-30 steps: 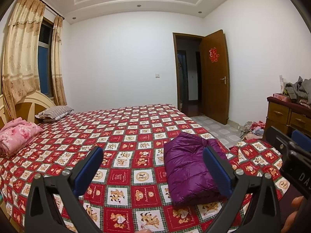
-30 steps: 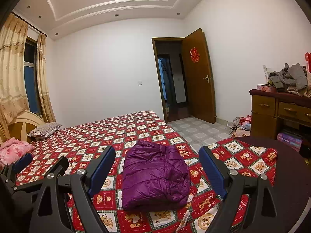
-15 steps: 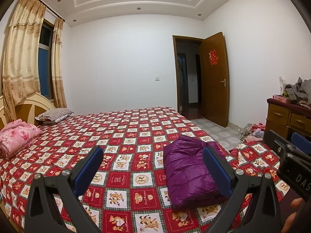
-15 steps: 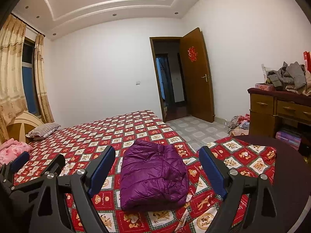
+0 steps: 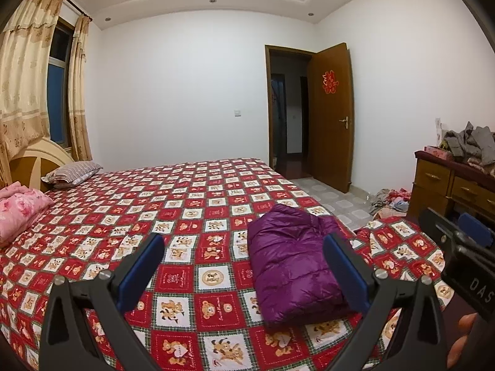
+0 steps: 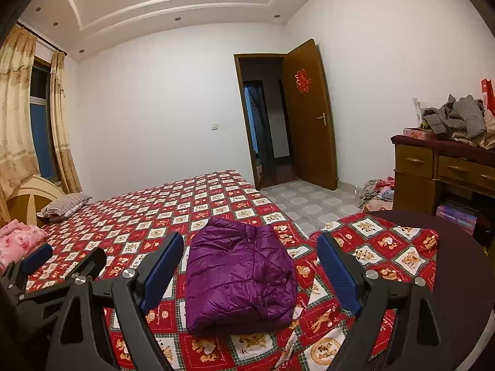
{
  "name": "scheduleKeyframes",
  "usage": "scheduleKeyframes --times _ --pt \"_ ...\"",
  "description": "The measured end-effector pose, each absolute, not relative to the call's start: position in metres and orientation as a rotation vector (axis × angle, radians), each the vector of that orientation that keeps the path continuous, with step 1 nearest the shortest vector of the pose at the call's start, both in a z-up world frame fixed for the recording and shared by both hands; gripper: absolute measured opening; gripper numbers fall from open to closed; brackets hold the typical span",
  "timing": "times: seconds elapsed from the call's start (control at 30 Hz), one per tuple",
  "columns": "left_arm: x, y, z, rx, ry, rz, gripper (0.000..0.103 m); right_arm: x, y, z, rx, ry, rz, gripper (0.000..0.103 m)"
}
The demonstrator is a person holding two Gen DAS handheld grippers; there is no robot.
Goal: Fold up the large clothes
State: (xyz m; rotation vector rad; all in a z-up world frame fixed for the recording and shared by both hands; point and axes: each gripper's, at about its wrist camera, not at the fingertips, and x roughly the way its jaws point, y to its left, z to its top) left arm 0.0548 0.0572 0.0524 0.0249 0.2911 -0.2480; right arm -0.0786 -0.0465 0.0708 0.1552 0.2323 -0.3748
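Purple padded jacket, folded into a compact block, lies on the red patchwork bedspread just ahead of your right gripper, whose blue pads stand wide apart with nothing between them. Your left gripper is likewise released and empty; the jacket sits ahead of it toward its right finger. Far beyond both claws: white walls, an open wooden door, curtains left. A striped pillow and pink bedding lie far left ahead. Right of the claws, a wooden dresser carries grey clothes.
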Motion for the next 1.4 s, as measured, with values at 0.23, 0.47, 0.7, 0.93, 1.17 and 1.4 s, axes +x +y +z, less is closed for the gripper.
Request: scheduleKeyframes --times 0.23,0.47,0.7,0.93,1.17,1.4 --pt "0.078 0.071 0.052 0.016 0.313 -0.217 0.103 -0.066 -0.057 0.057 0.159 0.279 -0.419 0.088" --pt "0.115 0.087 0.040 -0.004 0.370 -0.186 0.103 -0.046 -0.092 0.043 0.191 0.348 -0.497 0.088" --pt "0.155 0.103 0.022 0.005 0.428 -0.119 0.103 -0.027 -0.129 0.037 0.215 0.386 -0.604 0.088" --pt "0.191 0.120 0.009 0.009 0.482 -0.076 0.103 0.000 -0.152 0.025 0.192 0.440 -0.662 0.088" --pt "0.227 0.146 -0.007 0.021 0.539 -0.010 0.103 0.019 -0.184 0.009 0.225 0.482 -0.718 0.088" --pt "0.266 0.192 -0.039 0.065 0.613 0.027 0.103 0.038 -0.246 -0.021 0.251 0.531 -0.808 0.088"
